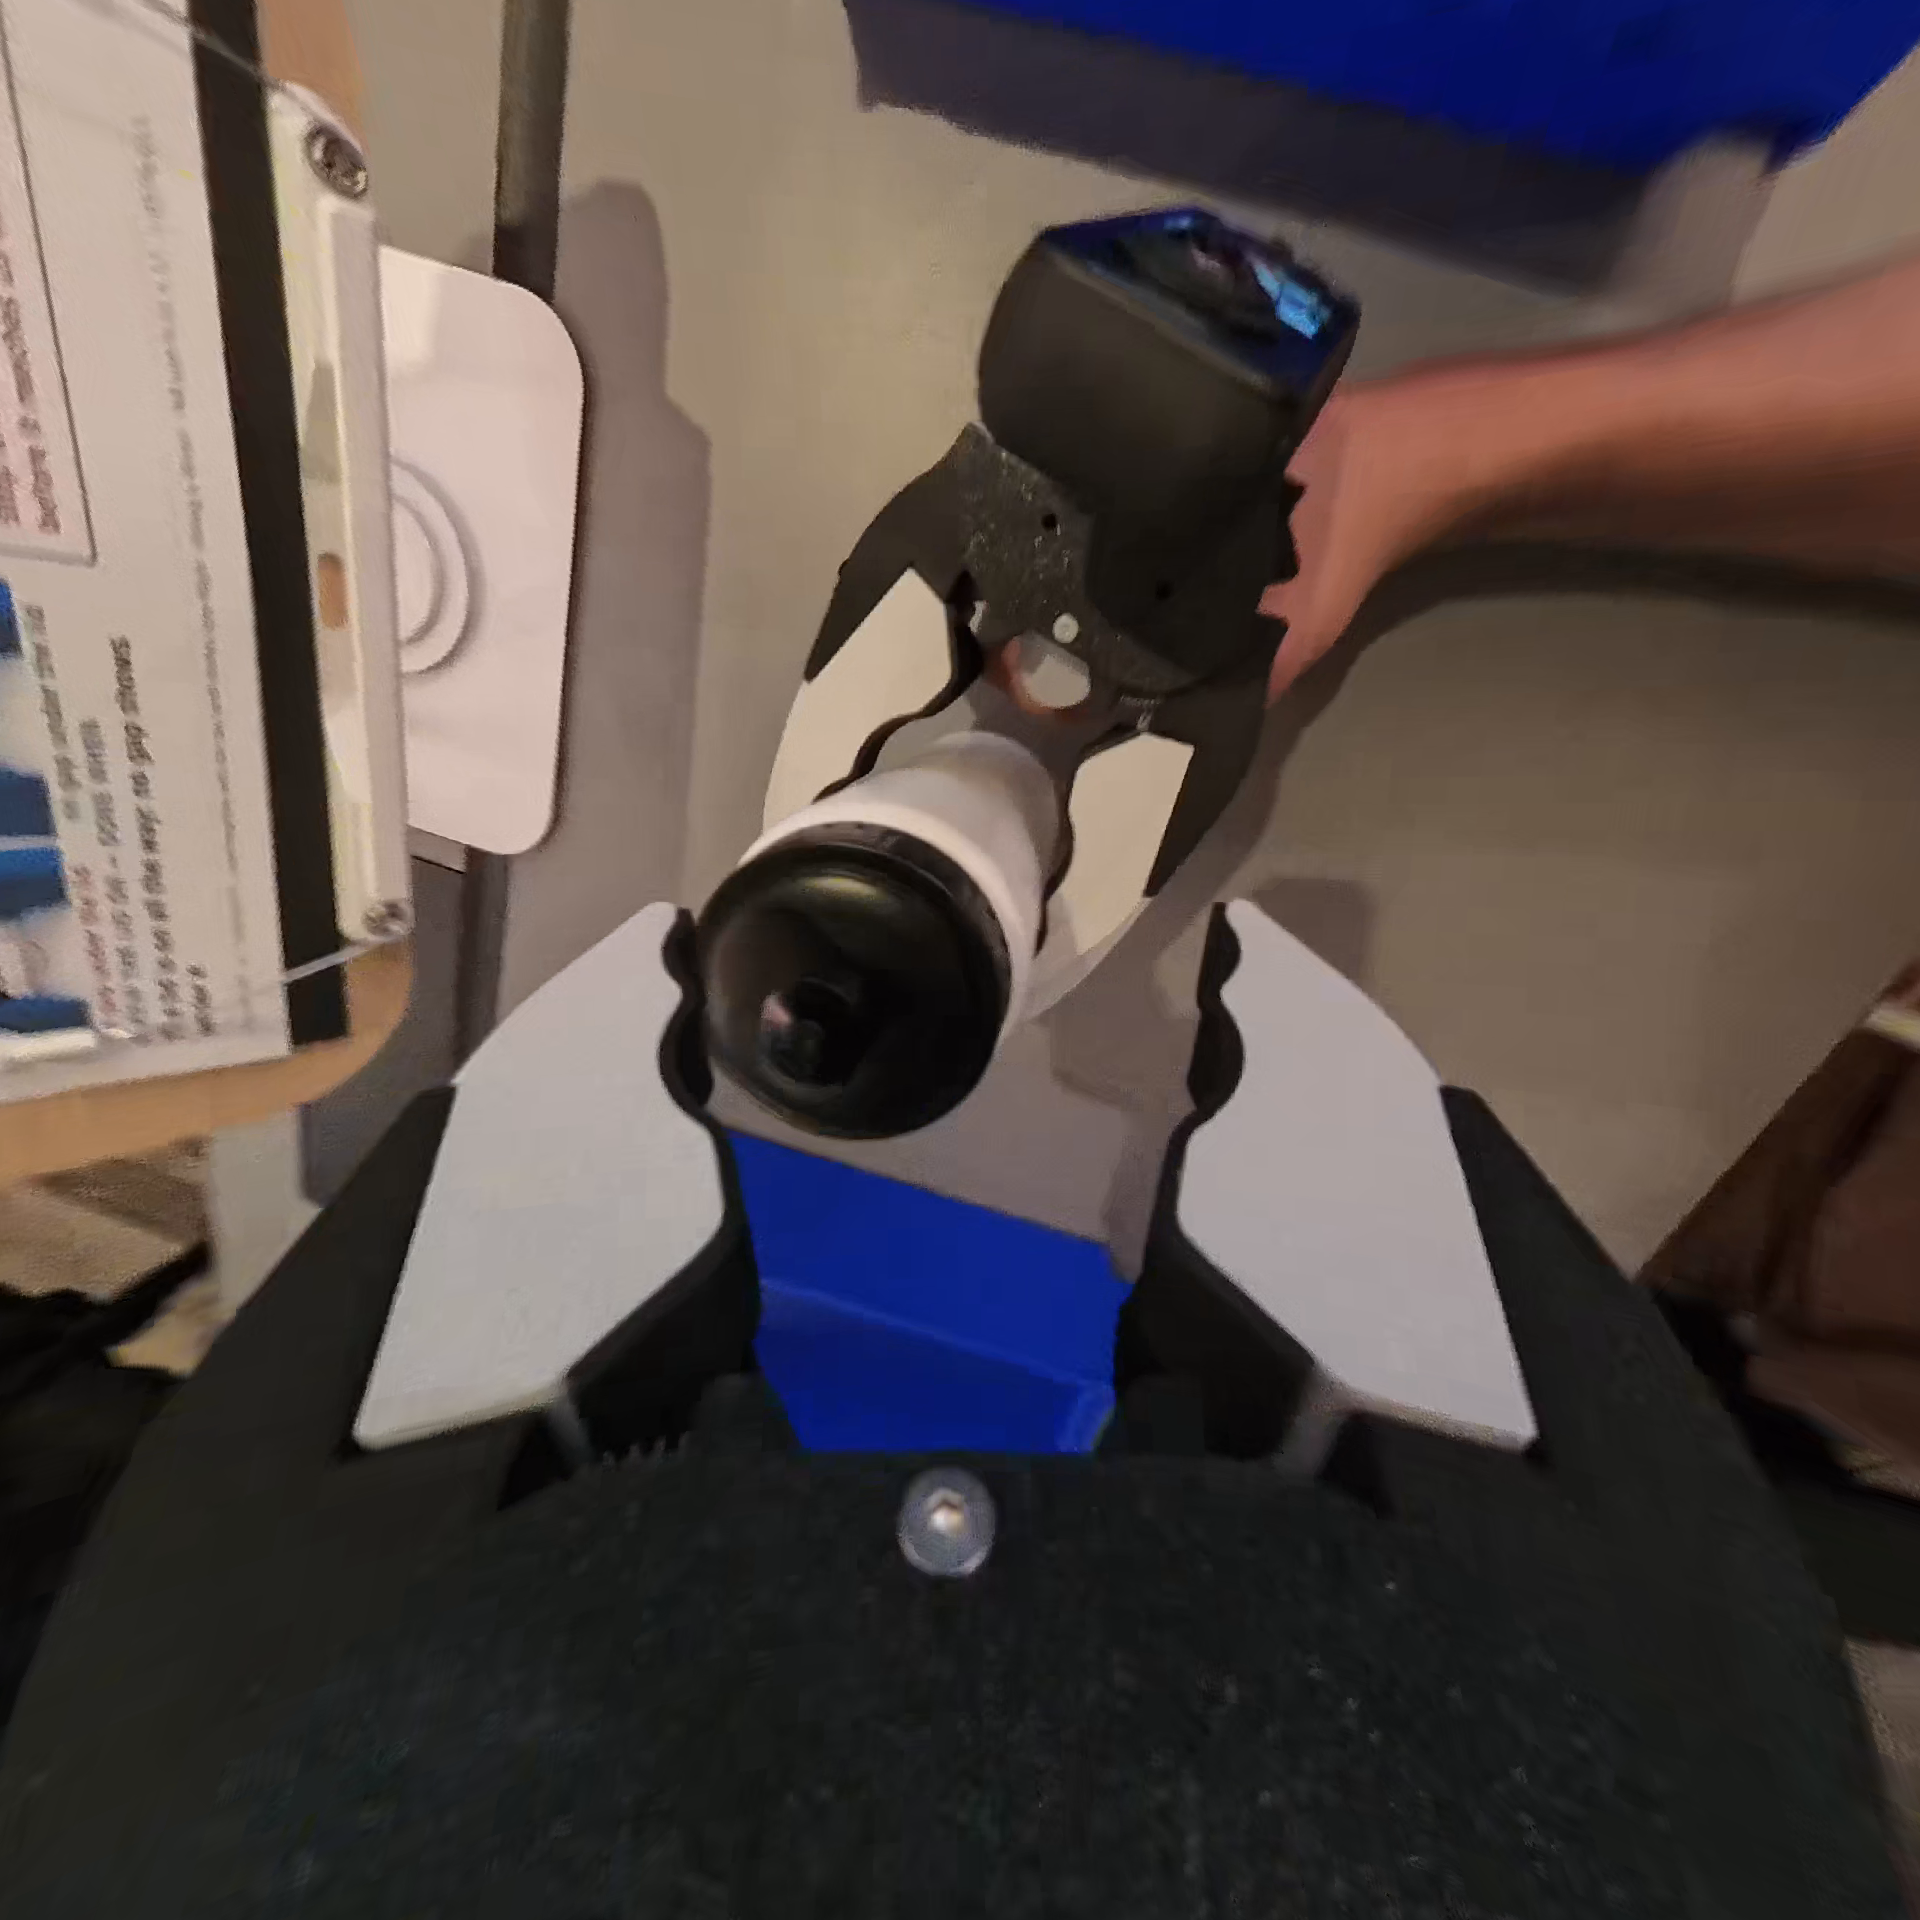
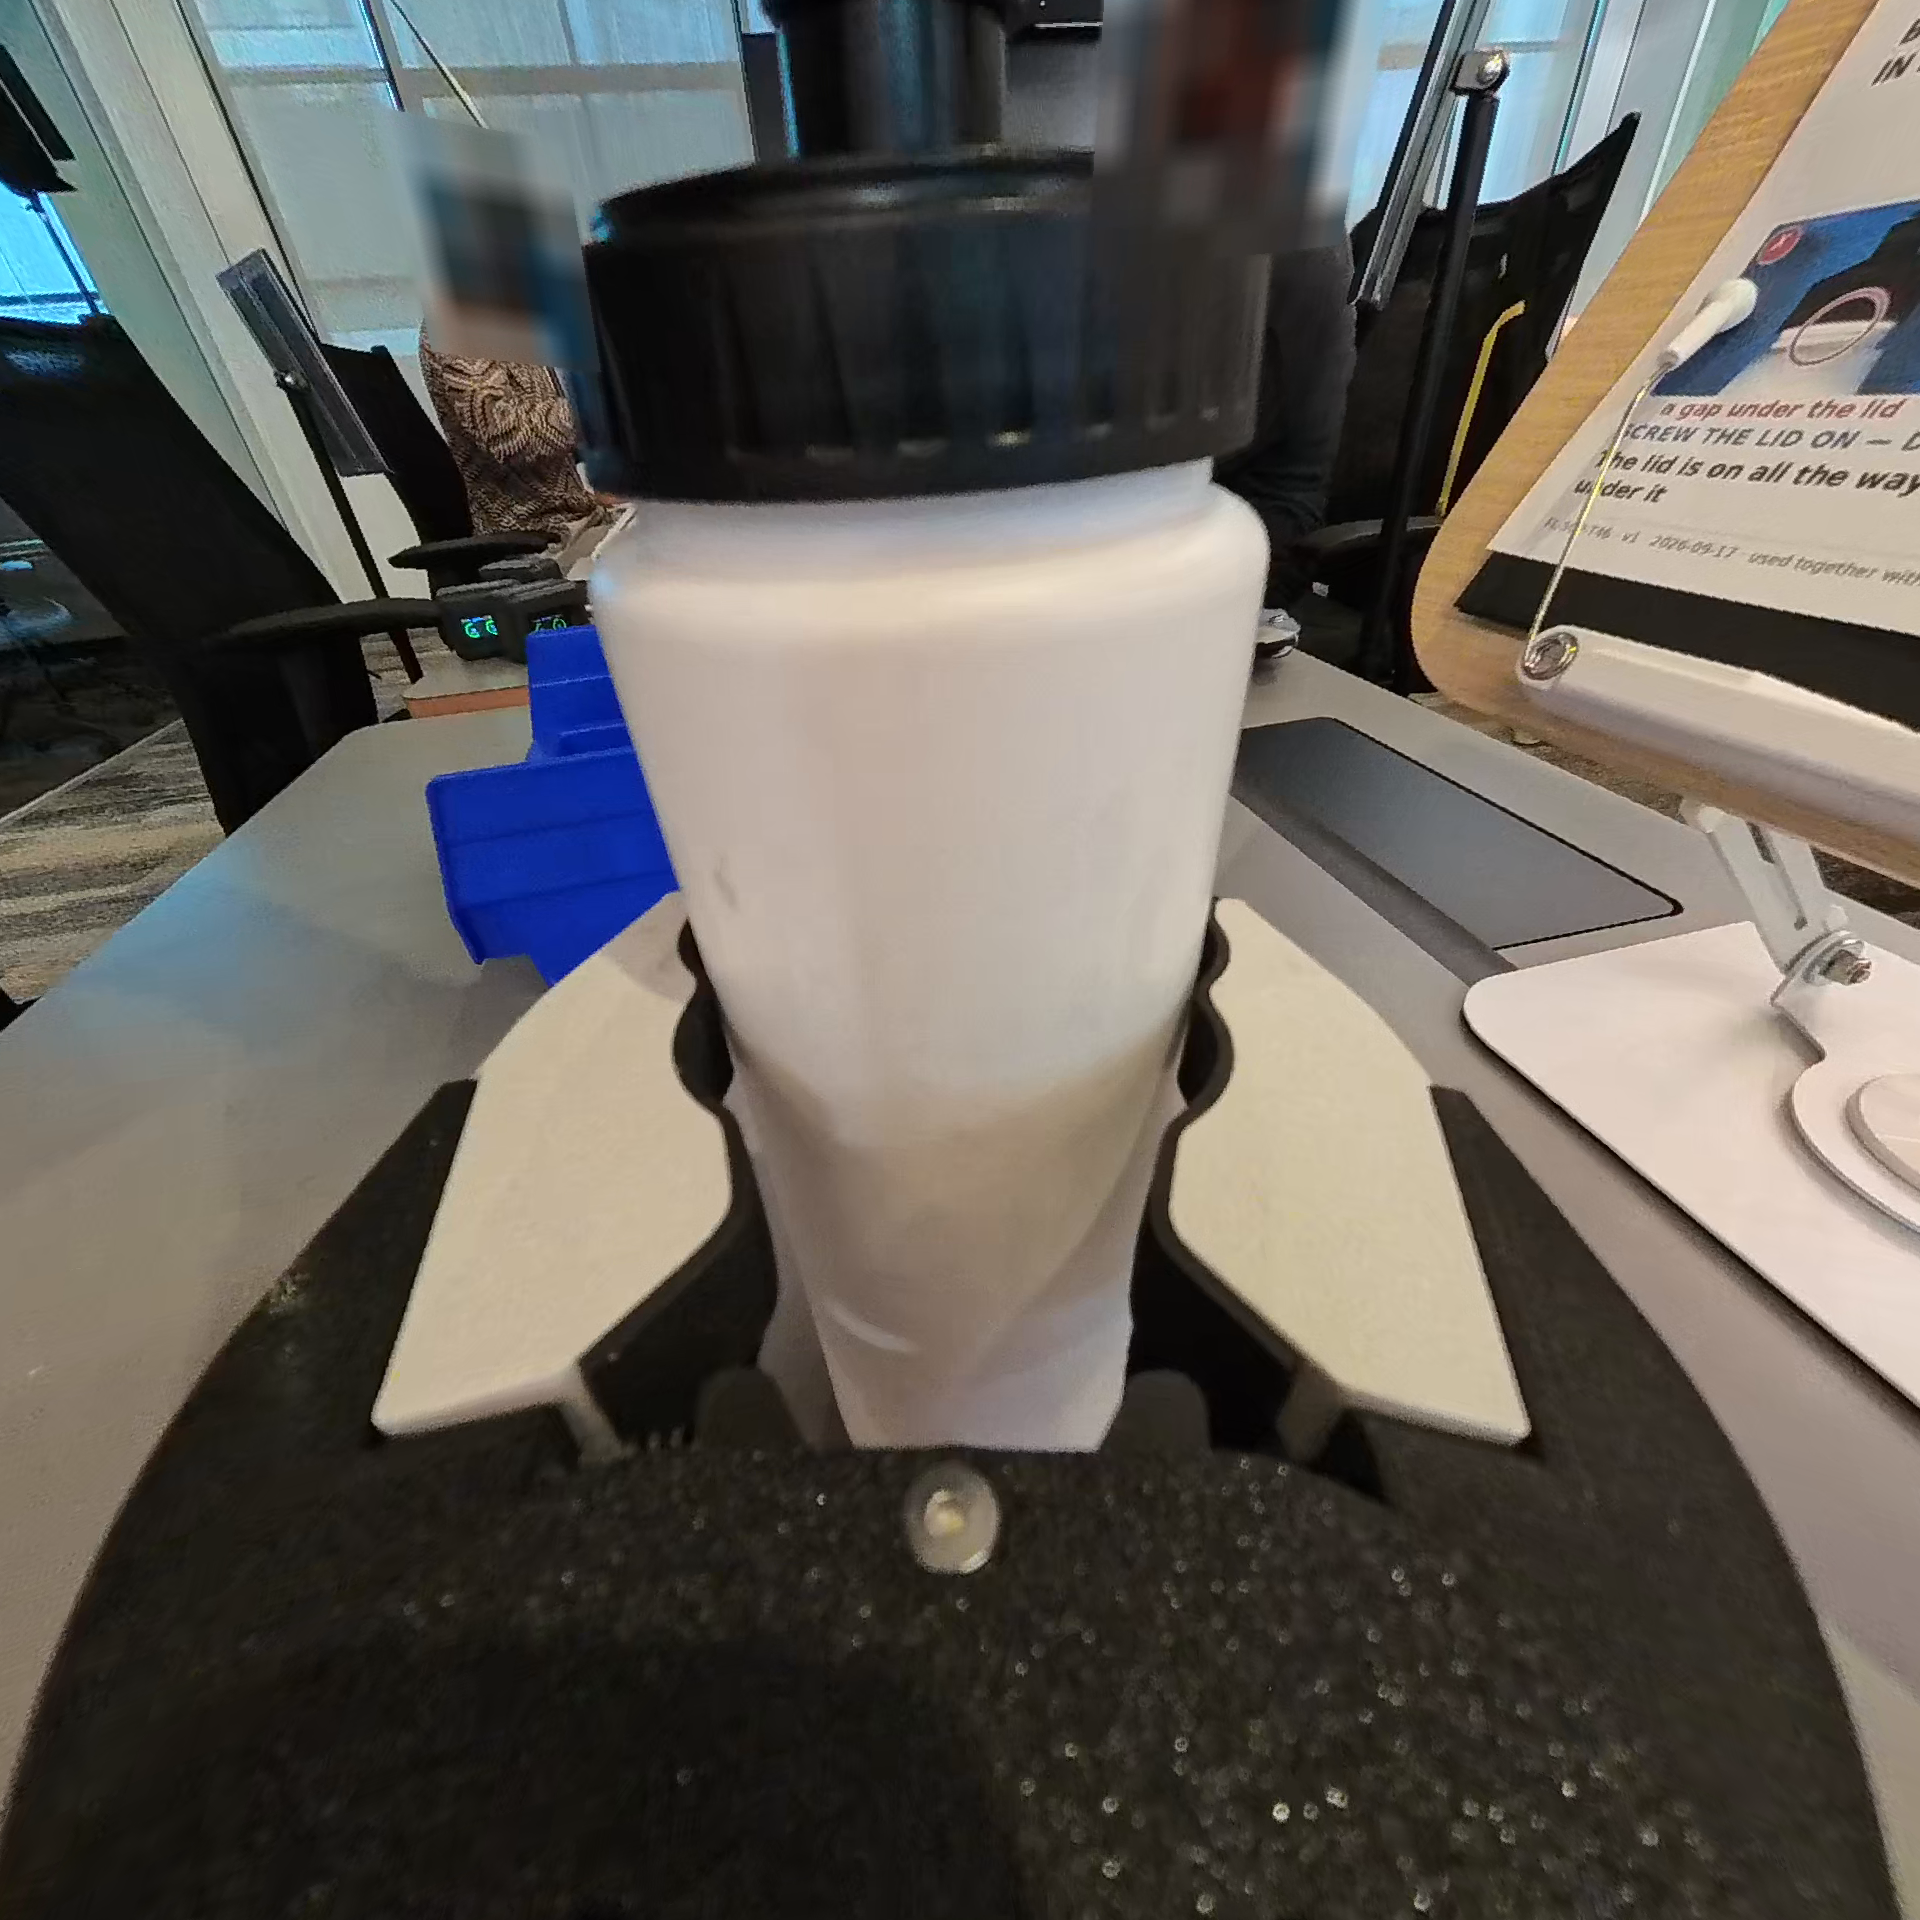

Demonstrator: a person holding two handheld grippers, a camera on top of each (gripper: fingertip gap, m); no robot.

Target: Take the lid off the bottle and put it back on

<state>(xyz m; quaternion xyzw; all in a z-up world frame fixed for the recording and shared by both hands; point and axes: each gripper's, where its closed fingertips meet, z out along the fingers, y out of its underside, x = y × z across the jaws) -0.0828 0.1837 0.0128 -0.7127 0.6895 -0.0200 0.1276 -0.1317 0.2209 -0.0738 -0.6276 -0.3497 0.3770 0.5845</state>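
The white bottle (image 2: 935,810) stands upright with its black ribbed lid (image 2: 914,322) on top. My right gripper (image 2: 951,997) is shut on the bottle's lower body, with both pads against its sides. The left wrist view looks down on the lid (image 1: 852,997) and the bottle (image 1: 935,821), which the right gripper (image 1: 966,821) holds. My left gripper (image 1: 951,997) is open around the lid. Its left finger (image 1: 681,997) is close beside the lid's rim. Its right finger (image 1: 1216,997) stands well clear of the lid.
A blue bin (image 2: 540,821) sits on the grey table (image 2: 208,1039) behind the bottle, and shows in the left wrist view (image 1: 935,1299). An instruction board (image 2: 1714,416) on a white base plate (image 2: 1662,1122) stands to the right. A hand (image 1: 1455,468) holds the right gripper.
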